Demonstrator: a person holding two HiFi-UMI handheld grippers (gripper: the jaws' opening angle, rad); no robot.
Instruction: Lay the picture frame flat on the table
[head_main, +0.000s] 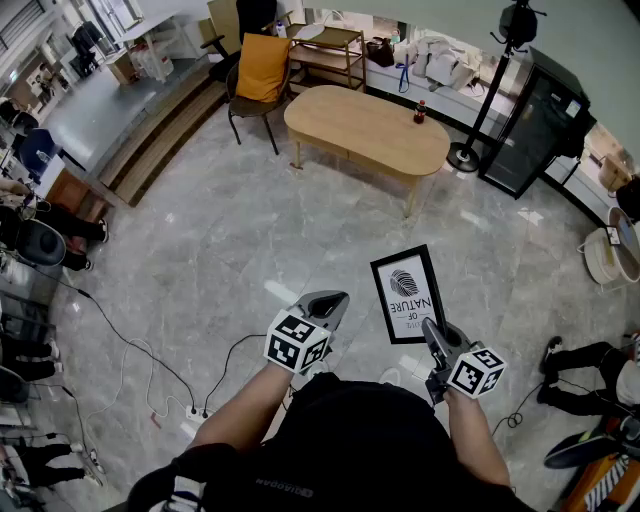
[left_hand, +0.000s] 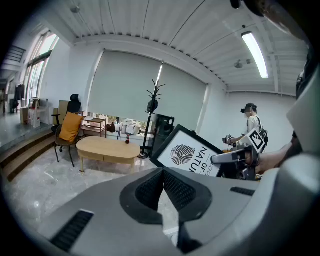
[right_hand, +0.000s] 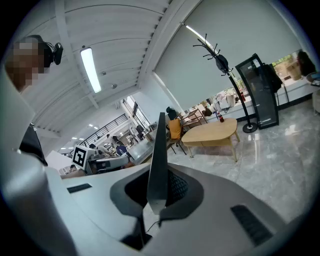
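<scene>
We held the picture frame (head_main: 407, 293) up in the air over the marble floor (head_main: 240, 230), well short of the wooden table (head_main: 365, 125), our right gripper (head_main: 430, 330) clamped tight on its lower edge, our left gripper (head_main: 330, 303) just beside it, jaws together on nothing.

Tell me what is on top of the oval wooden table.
One small bottle stands near the right end of the table. The picture frame is not on it: the right gripper holds it over the floor. Nothing covers the tabletop.
</scene>
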